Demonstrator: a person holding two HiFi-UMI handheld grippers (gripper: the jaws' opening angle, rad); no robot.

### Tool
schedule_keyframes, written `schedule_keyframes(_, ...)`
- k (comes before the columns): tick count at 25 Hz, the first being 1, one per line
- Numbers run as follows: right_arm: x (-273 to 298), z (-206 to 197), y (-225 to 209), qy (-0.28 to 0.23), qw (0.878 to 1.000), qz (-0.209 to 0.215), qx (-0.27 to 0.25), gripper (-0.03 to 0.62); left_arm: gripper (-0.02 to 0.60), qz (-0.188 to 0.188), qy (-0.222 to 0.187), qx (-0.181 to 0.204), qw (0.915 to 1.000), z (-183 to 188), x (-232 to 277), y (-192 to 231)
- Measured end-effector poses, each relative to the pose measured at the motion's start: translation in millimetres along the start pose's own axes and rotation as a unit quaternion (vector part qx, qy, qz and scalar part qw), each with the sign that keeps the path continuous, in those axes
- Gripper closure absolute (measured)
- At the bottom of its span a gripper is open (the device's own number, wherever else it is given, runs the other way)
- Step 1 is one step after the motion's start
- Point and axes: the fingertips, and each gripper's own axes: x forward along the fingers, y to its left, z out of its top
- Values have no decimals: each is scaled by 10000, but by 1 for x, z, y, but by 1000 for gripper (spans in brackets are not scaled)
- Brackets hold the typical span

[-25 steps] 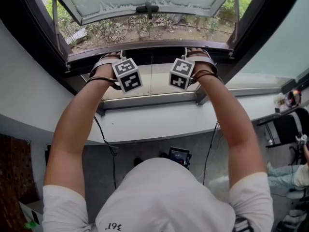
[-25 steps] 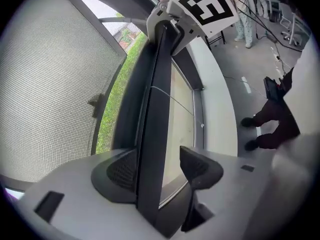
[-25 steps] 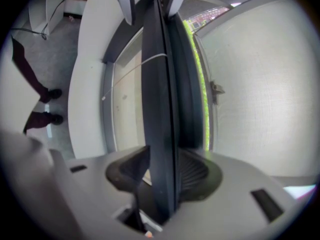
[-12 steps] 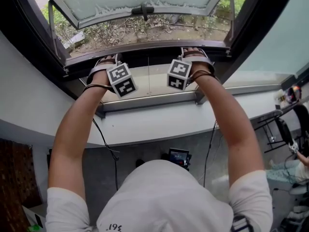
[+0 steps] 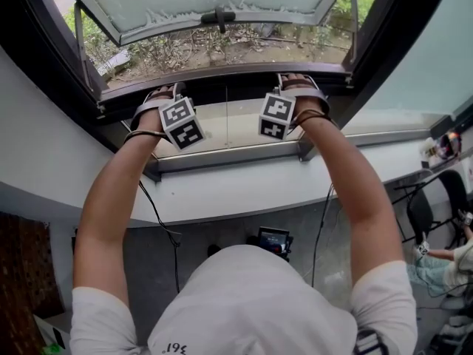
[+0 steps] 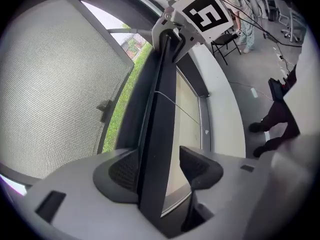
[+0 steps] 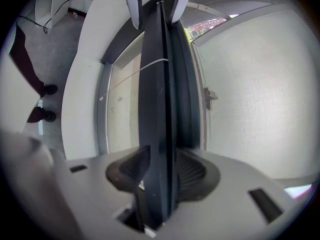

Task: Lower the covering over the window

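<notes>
Both tools are up at the open window (image 5: 207, 2). The covering's dark bar (image 5: 225, 87) runs level along the lower edge of the opening, above the white sill (image 5: 244, 187). A thin cord (image 5: 227, 120) hangs from the bar's middle. My right hand-held gripper (image 7: 160, 171) is clamped on the bar, both pads pressing its faces. My left hand-held gripper (image 6: 161, 166) straddles the bar with one pad against it and the other standing off, so there is no real grip there. I cannot make out the covering's own sheet. I judge the bar stiff, light and smooth-faced, likely to skew and jam if hauled from one end. Whatever hangs from it is probably thin and easy to crease or tear. The best hold is on the bar's flat faces, one gripper on each side of the cord, pulling evenly and never on the cord itself.
</notes>
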Motion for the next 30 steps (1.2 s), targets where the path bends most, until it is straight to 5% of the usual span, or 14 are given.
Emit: schedule_keyframes(30, -4, 0, 3, -160, 9996, 183, 112, 424, 327, -20, -496, -795, 9956, 5, -16, 8)
